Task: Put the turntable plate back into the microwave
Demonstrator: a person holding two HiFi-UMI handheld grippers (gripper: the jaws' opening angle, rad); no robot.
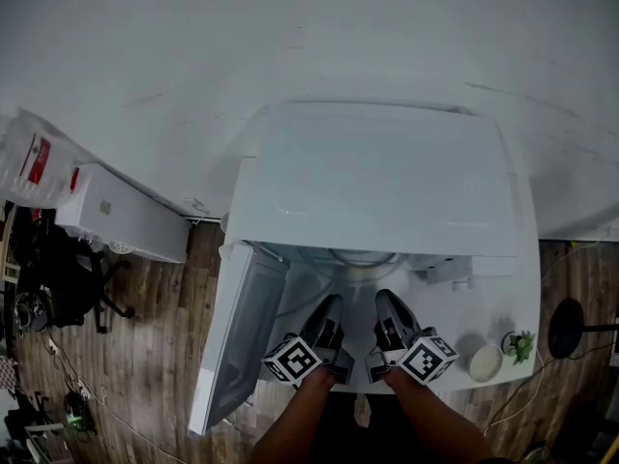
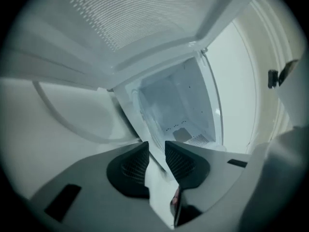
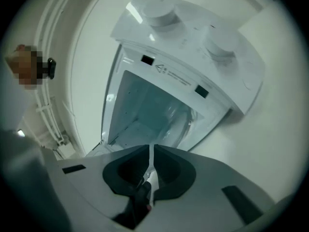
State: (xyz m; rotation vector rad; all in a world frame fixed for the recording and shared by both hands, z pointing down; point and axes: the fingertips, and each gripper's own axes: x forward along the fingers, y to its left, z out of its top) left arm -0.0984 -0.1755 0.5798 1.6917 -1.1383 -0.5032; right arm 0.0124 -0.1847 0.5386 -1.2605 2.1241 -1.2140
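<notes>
Right gripper (image 3: 151,151) fingers (image 3: 169,170) clamp one turntable plate (image 1: 363,259); left gripper (image 2: 156,151) fingers (image 2: 181,163) narrow; one microwave (image 1: 377,182).

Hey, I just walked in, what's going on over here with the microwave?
A person with a gripper in each hand is putting the glass turntable plate back into the white microwave, whose door hangs open at the left. The plate sits at the mouth of the cavity, not yet seated. The right gripper is shut on its edge. The left gripper has its jaws slightly apart at the rim.
</notes>
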